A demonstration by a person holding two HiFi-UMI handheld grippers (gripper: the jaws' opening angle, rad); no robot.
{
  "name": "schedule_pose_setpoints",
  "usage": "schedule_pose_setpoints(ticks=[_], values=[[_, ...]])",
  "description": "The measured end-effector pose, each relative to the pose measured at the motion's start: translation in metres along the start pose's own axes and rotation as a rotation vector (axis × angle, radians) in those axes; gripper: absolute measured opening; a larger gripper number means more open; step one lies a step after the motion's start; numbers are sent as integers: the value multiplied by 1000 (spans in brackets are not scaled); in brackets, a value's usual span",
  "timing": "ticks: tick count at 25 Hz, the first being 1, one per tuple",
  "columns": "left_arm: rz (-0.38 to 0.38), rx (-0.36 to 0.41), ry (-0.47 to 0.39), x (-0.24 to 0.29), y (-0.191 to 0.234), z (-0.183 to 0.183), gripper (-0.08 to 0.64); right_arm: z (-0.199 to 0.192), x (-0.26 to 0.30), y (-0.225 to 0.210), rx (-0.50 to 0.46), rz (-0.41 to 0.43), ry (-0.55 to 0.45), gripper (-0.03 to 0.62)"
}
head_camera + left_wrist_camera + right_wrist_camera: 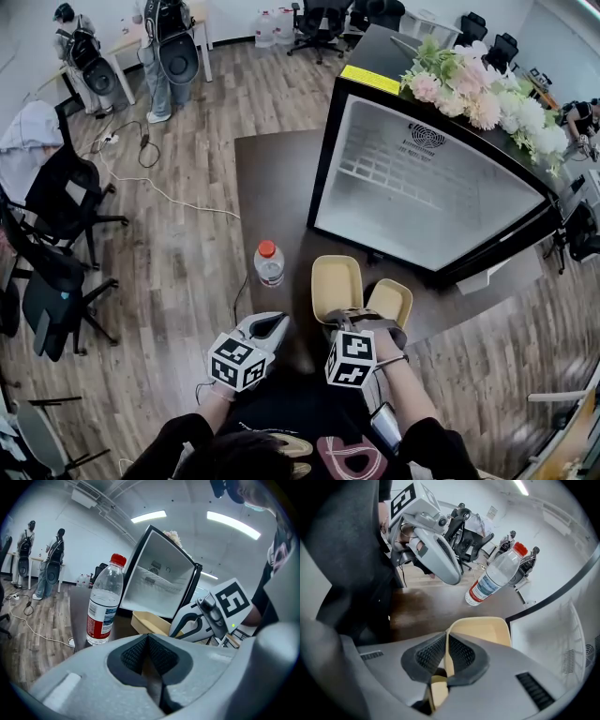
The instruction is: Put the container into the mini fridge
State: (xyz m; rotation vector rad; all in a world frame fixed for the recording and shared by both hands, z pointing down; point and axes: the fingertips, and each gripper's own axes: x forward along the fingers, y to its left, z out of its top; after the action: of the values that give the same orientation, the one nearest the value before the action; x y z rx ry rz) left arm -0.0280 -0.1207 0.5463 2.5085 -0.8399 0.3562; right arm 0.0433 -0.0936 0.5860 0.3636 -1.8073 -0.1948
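Container [336, 281] is being pinched at its rim by the right tool [446, 652] while lying on the surface [277, 178] before the open fridge [422, 183]; the left tool [148, 654] is being pressed together, empty.

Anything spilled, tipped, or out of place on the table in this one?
Nothing stands out. The bottle stands upright and capped, the fridge is open, and the right tool pinches the rim of the yellow container. No spill shows.

Right gripper [349, 322] hides the container's [336, 281] near rim
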Motion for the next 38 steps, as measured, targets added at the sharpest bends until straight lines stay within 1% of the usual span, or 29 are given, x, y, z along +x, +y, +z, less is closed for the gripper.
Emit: schedule_pose_setpoints(ticks=[4, 7, 12, 16, 20, 23, 28, 34, 38], values=[[-21, 13, 13, 2, -4, -1, 8, 0, -17, -9, 1, -31, 13, 25], [-35, 14, 19, 2, -6, -2, 8, -1, -27, -17, 23, -49, 14, 25], [-72, 25, 33, 5, -14, -4, 8, -13, -46, -28, 48, -62, 50, 25], [-111, 51, 49, 10, -25, -7, 8, -20, -68, -36, 65, -66, 68, 25], [-133, 68, 54, 14, -32, -7, 8, -25, -90, -53, 71, -122, 62, 25], [-135, 68, 54, 15, -34, -7, 8, -33, -103, -63, 78, -151, 76, 25], [-149, 72, 57, 16, -38, -9, 8, -43, -125, -75, 96, -163, 94, 25], [-164, 75, 75, 20, -45, -14, 8, -51, -154, -94, 108, -210, 93, 25], [-175, 85, 86, 22, -48, -15, 8, -57, -169, -106, 117, -218, 93, 25]])
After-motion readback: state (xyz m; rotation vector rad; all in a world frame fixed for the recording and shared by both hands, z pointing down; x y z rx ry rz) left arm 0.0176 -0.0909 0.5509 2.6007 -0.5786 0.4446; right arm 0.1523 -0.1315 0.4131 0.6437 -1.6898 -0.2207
